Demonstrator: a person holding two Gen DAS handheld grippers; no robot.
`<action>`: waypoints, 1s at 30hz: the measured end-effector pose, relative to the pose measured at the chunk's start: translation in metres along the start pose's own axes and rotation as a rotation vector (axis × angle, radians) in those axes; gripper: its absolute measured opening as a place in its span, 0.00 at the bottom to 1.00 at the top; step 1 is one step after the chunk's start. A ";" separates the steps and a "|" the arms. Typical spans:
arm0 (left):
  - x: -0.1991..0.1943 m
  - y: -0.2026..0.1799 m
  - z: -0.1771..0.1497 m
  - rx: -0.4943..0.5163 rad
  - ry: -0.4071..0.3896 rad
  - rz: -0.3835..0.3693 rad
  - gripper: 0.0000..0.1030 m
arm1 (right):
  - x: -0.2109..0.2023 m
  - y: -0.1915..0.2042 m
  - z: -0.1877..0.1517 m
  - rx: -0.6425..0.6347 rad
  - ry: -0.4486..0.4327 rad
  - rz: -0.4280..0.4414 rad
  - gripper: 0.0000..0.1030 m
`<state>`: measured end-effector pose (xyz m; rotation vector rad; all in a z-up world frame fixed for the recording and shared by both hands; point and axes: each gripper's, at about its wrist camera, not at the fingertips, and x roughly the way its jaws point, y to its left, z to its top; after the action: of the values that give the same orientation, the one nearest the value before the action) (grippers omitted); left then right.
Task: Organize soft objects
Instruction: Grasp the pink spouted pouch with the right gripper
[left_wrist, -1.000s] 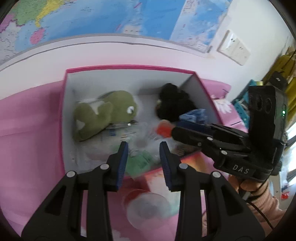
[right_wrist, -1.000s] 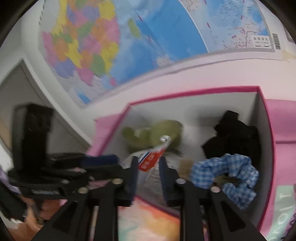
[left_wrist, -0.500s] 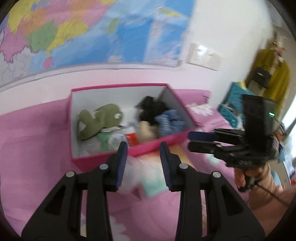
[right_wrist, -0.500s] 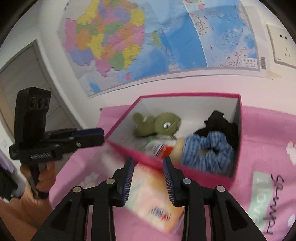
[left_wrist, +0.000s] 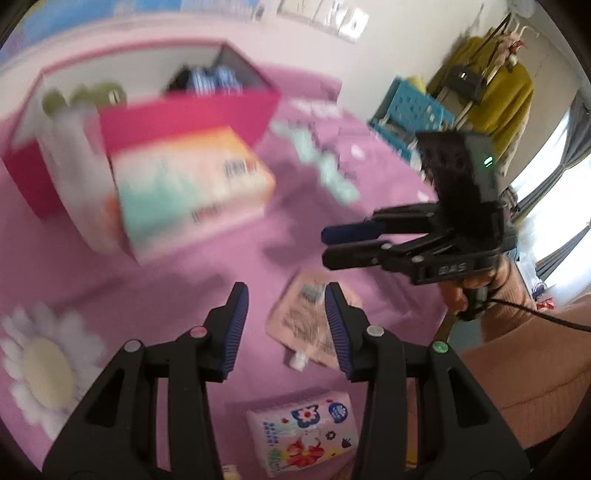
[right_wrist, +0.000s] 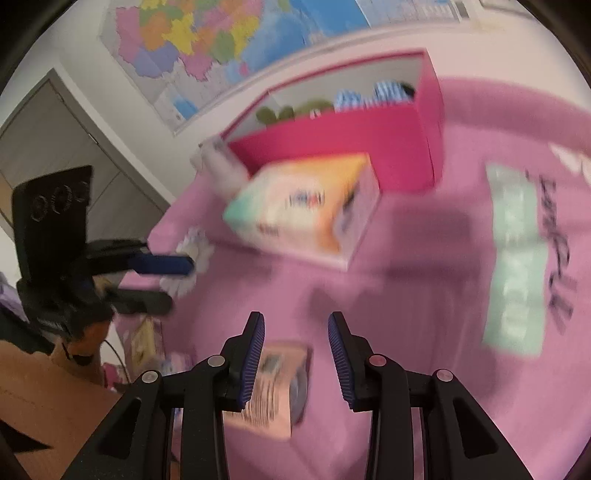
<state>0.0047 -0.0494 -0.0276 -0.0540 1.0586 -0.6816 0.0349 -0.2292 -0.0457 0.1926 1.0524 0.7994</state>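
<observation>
Pink spouted pouch (left_wrist: 308, 325) flat on pink bed sheet (left_wrist: 166, 288), near front edge, below both claws. Left claw (left_wrist: 284, 325) jaws opening, nothing gripped. Right claw (right_wrist: 295, 349) part open, empty, pouch (right_wrist: 273, 391) beneath. Tissue pack (left_wrist: 192, 188) against pink box (left_wrist: 184, 114) farther back.

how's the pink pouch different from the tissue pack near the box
The pink pouch is a flat, plain pink sachet with a white spout at one end; the tissue pack is a thick block printed orange, white and mint. The pouch is the smaller and lies out on the pink sheet, while the pack sits right by the magenta box. Both rest on the sheet, ungripped.
</observation>
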 end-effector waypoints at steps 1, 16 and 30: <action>0.006 -0.001 -0.005 -0.009 0.020 -0.011 0.43 | 0.002 0.000 -0.006 0.002 0.012 -0.001 0.35; 0.027 -0.003 -0.042 -0.107 0.136 -0.071 0.43 | 0.013 0.008 -0.030 0.001 0.022 0.015 0.18; 0.036 -0.007 -0.040 -0.149 0.126 -0.104 0.43 | 0.010 -0.007 -0.028 0.096 -0.030 0.004 0.17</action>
<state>-0.0201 -0.0633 -0.0737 -0.1983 1.2336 -0.7063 0.0176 -0.2341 -0.0704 0.2870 1.0628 0.7478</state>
